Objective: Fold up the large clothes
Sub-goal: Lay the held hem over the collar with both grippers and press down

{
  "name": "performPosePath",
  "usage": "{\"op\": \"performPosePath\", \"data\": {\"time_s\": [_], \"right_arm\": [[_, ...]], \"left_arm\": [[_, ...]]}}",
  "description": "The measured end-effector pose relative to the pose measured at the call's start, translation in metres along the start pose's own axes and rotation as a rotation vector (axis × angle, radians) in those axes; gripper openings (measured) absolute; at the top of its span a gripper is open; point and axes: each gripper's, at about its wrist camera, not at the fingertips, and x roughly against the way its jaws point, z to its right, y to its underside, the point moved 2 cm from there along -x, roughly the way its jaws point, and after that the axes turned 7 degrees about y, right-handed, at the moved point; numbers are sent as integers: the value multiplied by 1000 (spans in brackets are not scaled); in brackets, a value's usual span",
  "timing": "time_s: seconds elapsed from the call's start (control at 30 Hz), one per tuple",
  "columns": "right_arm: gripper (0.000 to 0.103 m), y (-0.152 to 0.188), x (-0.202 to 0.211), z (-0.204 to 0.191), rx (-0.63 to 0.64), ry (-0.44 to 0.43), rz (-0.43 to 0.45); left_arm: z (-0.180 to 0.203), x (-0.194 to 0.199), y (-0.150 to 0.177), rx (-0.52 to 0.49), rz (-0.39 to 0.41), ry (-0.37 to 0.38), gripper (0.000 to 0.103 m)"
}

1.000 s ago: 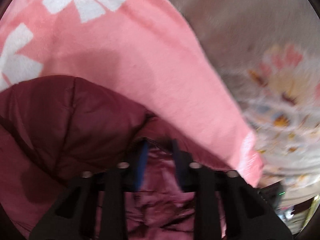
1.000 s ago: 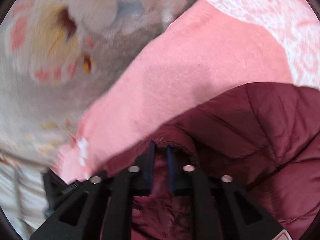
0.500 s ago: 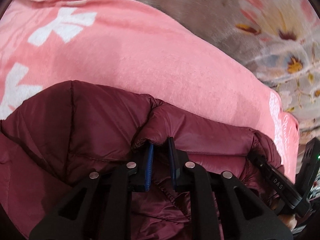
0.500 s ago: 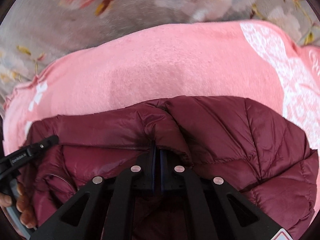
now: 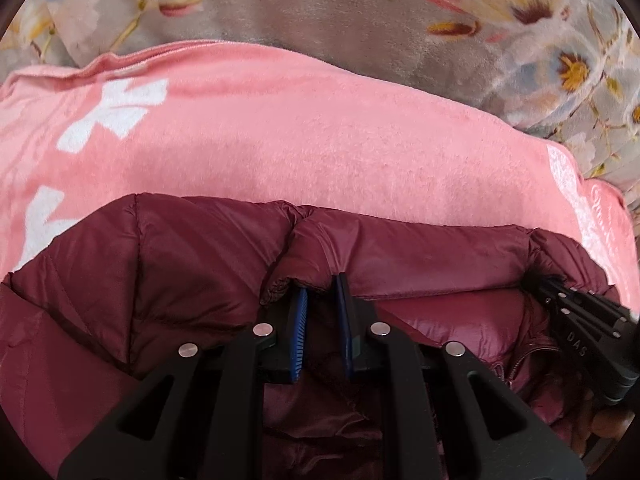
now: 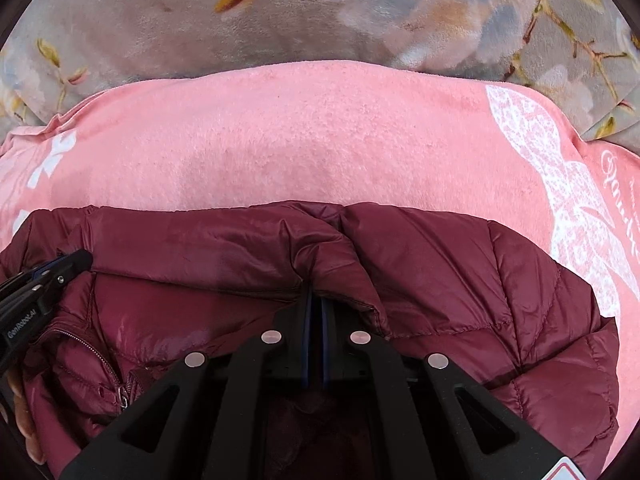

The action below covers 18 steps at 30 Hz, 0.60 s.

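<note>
A dark red puffer jacket hangs from both grippers over a pink blanket. My left gripper is shut on a fold of the jacket's upper edge, and the cloth drapes over its blue pads. The right gripper pinches the same edge at the far right of this view. In the right wrist view my right gripper is shut tight on the jacket, with its tips buried under the fold. The left gripper shows at the left edge there. The jacket's zipper lies open between the two grips.
The pink blanket has white bow prints and lies on a grey floral bedspread that fills the far side of both views. A person's fingers show at the lower left of the right wrist view.
Both views have rolled level and sunk toward the pink blanket, with the jacket's edge carried along. The right jaws have closed tighter on the cloth. More of the jacket now lies spread between the grippers.
</note>
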Motion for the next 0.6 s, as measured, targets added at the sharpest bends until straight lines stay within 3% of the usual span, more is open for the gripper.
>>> {"op": "performPosePath", "data": {"time_s": [0.17,0.37,0.6], "right_arm": [[3,7,23,9,19,-6,3],[3,3,74,20,-23,-51,95],[1,-5,23,18,-21,3,-16]], "left_arm": [[3,-2,-1,-22,3,-25,14],[2,0,0,-25,7,-29,14],[4,-1,0,-23,9,-29,14]]}}
